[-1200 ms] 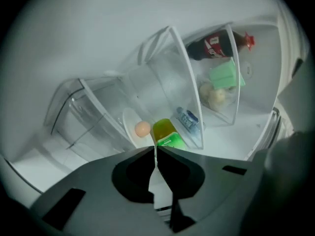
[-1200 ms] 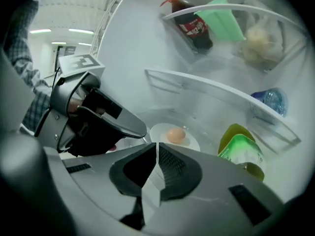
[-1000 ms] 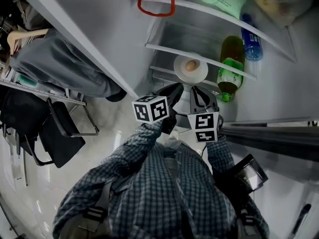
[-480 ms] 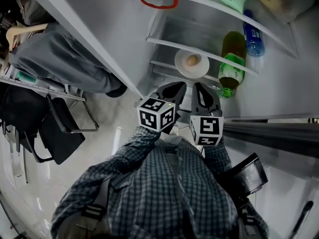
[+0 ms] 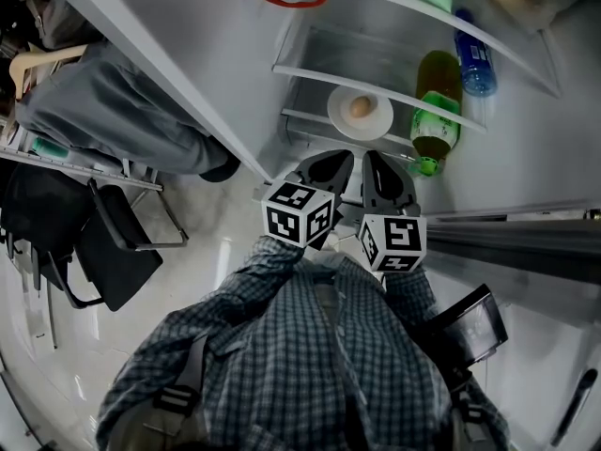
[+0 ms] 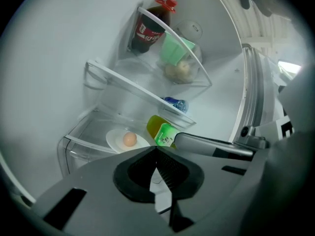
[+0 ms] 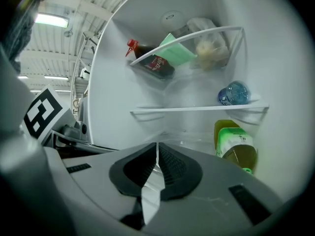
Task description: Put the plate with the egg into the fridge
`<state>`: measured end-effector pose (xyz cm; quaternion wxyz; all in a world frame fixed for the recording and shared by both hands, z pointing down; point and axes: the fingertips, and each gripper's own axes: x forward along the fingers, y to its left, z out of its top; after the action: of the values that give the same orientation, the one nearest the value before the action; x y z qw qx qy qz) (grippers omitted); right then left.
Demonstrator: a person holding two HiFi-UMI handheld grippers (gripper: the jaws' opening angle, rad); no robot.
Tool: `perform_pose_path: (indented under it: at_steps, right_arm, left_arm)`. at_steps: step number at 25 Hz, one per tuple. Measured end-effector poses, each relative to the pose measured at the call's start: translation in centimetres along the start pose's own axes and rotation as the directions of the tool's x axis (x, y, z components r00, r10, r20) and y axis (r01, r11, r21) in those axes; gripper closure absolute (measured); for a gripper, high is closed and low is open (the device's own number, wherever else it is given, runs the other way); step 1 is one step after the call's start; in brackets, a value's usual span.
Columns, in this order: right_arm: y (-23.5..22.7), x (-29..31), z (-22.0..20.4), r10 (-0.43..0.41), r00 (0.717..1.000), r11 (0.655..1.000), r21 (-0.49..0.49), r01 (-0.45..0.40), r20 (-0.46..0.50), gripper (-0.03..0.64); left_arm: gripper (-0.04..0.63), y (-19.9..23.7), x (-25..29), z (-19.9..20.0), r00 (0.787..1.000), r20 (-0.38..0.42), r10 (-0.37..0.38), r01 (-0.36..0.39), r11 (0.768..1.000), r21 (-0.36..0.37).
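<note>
A round white plate [image 5: 378, 123] bearing a brown egg [image 5: 359, 107] is seen upper centre; left gripper [image 6: 156, 149] and right gripper [image 7: 157, 144] are closed, empty.

Green btl [image 5: 436, 101], blue btl [image 5: 474, 64] above it; black chair [image 5: 115, 269] far left.

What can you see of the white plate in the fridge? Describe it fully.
The plate is small, round, white and glossy, and looks ceramic and shallow. It lies flat on a clear fridge shelf, beside a green-labelled bottle. One brown egg rests near its centre. Nothing grips it.
</note>
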<state>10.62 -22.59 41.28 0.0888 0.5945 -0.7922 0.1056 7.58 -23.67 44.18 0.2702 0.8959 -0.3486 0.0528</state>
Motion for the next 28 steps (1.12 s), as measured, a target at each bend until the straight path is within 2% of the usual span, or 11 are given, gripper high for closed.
perform_pose_path:
  at_steps: [8, 28]
  right_arm:
    - [-0.18, -0.22, -0.02, 0.008, 1.0, 0.999, -0.037, -0.008, 0.018, 0.611]
    - [-0.16, -0.53, -0.31, 0.007, 1.0, 1.0, -0.008, -0.007, 0.012, 0.611]
  left_arm:
    - [0.588, -0.44, 0.04, -0.22, 1.0, -0.002, -0.009, 0.009, 1.0, 0.001]
    - [0.588, -0.71, 0.12, -0.55, 1.0, -0.005, -0.002, 0.002, 1.0, 0.008]
